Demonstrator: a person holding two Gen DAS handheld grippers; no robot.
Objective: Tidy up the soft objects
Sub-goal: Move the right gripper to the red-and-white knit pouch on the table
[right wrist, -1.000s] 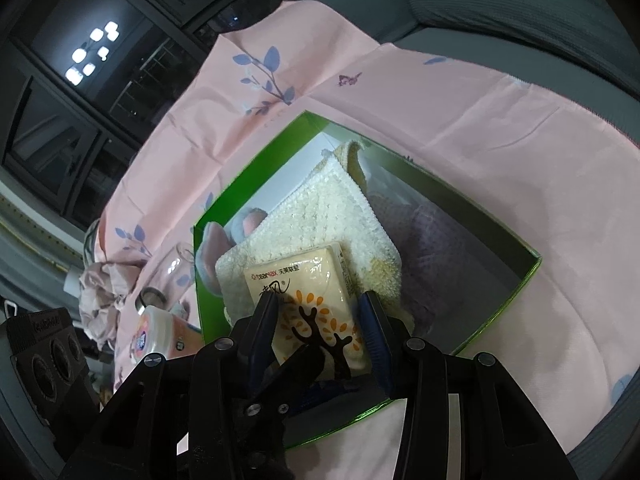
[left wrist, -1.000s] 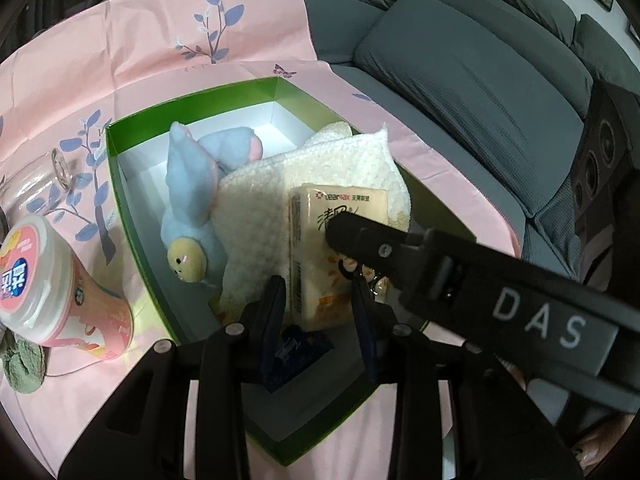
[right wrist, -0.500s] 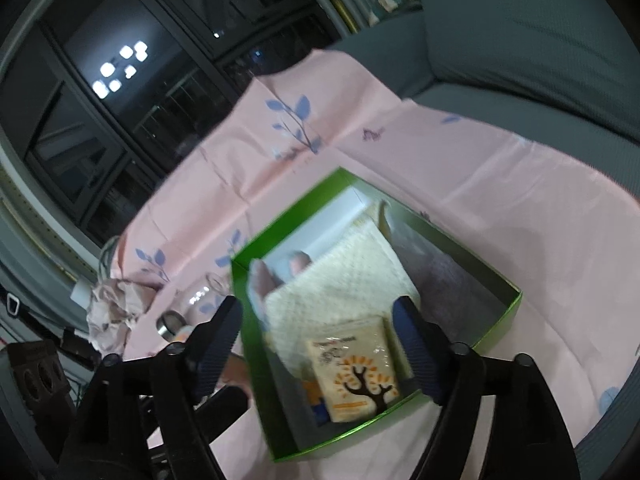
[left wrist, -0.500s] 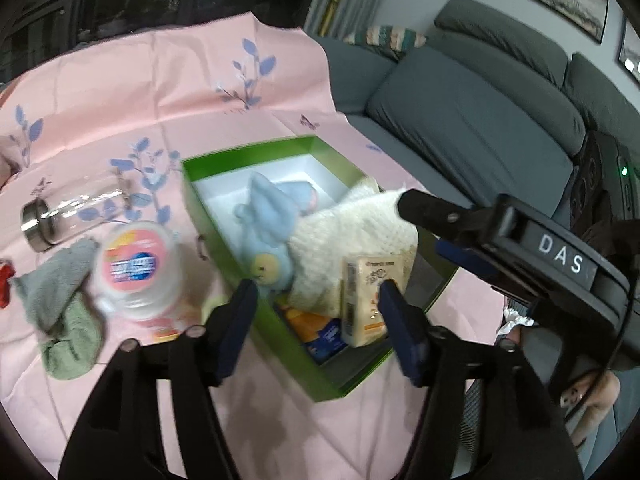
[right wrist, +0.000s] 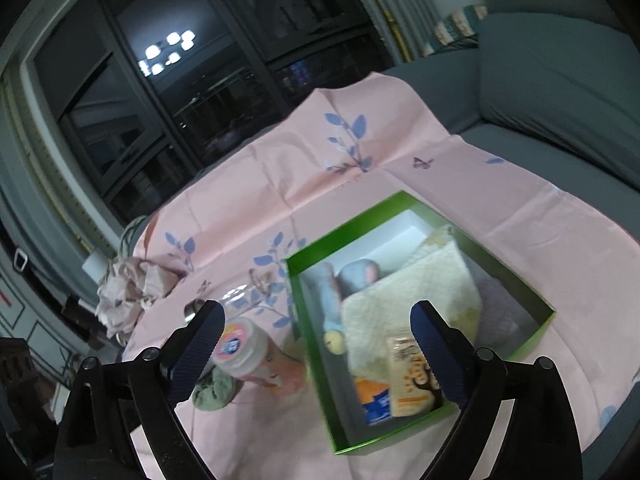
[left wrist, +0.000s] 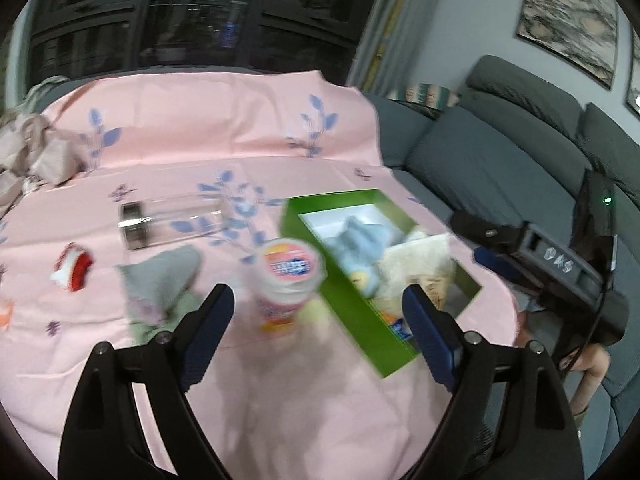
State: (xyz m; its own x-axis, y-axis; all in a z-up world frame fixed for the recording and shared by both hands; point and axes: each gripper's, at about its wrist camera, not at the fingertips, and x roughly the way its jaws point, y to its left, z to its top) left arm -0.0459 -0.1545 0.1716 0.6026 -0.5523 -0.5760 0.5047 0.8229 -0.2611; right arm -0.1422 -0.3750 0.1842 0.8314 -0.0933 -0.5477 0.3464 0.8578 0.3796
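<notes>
Both grippers have let go of the yellow tissue pack (right wrist: 408, 380) and drawn back from the box. Left gripper (left wrist: 316, 312) – its blue-padded fingers (left wrist: 428, 332) stand apart, jaws opening, nothing between them. Right gripper (right wrist: 316, 332) likewise: fingers (right wrist: 434, 348) spread, jaws opening, empty. The tissue pack stands on edge in the near end of the green cardboard box (right wrist: 316, 364), against a cream waffle towel (right wrist: 412, 296) – a blue plush toy (right wrist: 334, 300) lies beside the towel. Left of the box on the pink leaf-print cloth (left wrist: 240, 128) over the desk stand a pink-lidded white tub (left wrist: 286, 276), a grey-green rag (left wrist: 160, 276) and a clear glass bottle (left wrist: 172, 222) on its side.
</notes>
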